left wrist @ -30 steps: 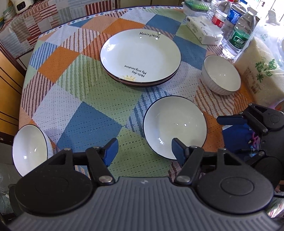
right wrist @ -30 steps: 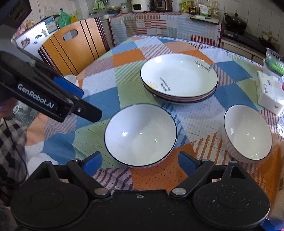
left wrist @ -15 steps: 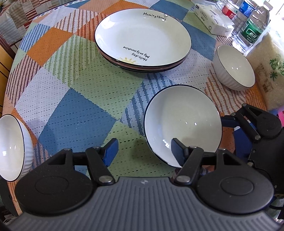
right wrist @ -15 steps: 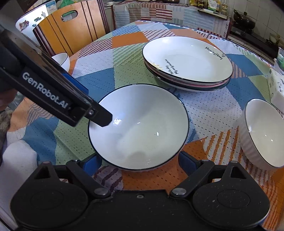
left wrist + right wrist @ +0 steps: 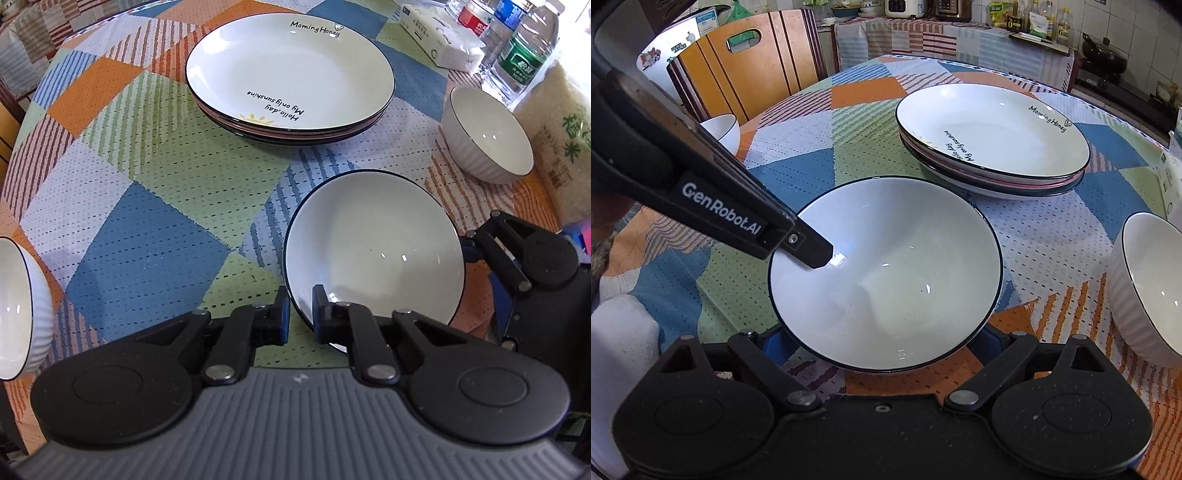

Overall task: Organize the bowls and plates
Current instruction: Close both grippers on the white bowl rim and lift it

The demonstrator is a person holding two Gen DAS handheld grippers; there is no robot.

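**White bowl, dark-rimmed: held at two points**

Item: one wide white bowl (image 5: 373, 251), thin dark rim, sitting on the patchwork tablecloth (image 5: 147, 236) near my edge of the table, this side of the plate stack (image 5: 290, 74).

Left gripper (image 5: 298, 314): my jaws are clamped on the bowl's near-left rim, one pad inside the wall and one outside, with only the wall between them. In the right wrist view the inner finger lies against the bowl's inner slope.

Right gripper (image 5: 886, 341): my jaws stand wide, one blue pad on either side of the bowl's near wall and low beneath the rim. Whether the pads press the bowl I cannot tell; its rim hides both contacts.

Reason for hold, as I judge it: a rim pinch on one side with a cradle at the front would keep this shallow, slippery bowl level for lifting.

Other stock: small ribbed bowl (image 5: 487, 140) at the right, beside the rice bag (image 5: 565, 140); second ribbed bowl (image 5: 18, 310) at the left table edge. Both are well apart from my jaws and, I judge, not yet sorted.
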